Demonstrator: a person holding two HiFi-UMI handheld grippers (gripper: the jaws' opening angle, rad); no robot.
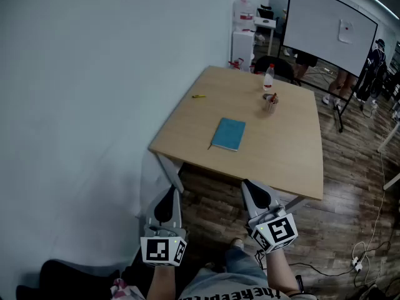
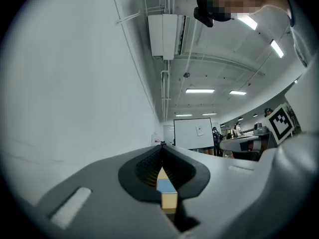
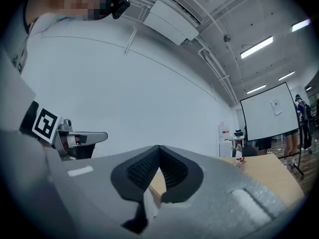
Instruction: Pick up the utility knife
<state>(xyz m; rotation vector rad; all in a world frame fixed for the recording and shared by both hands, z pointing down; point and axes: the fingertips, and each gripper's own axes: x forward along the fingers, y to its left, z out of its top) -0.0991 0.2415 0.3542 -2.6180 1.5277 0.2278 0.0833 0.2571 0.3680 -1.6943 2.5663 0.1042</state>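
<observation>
Starting approach: left hand-held gripper point(image 1: 170, 199) and right hand-held gripper point(image 1: 253, 191) closed, empty, short of worktop point(image 1: 281, 158). Next: reach yellow utility knife point(image 1: 199, 96) near left edge, open jaws.

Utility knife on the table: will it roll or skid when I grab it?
The utility knife lies flat and looks slim, so rolling seems unlikely. The table looks smooth, so a nudge may skid it. It appears small, probably light.

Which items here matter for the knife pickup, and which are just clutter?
For the job:
- utility knife, the small yellow item near the table's far left edge
- left gripper and right gripper, both shut, well short of the knife

Lying about:
- blue notebook
- water bottle
- pen cup
- whiteboard
</observation>
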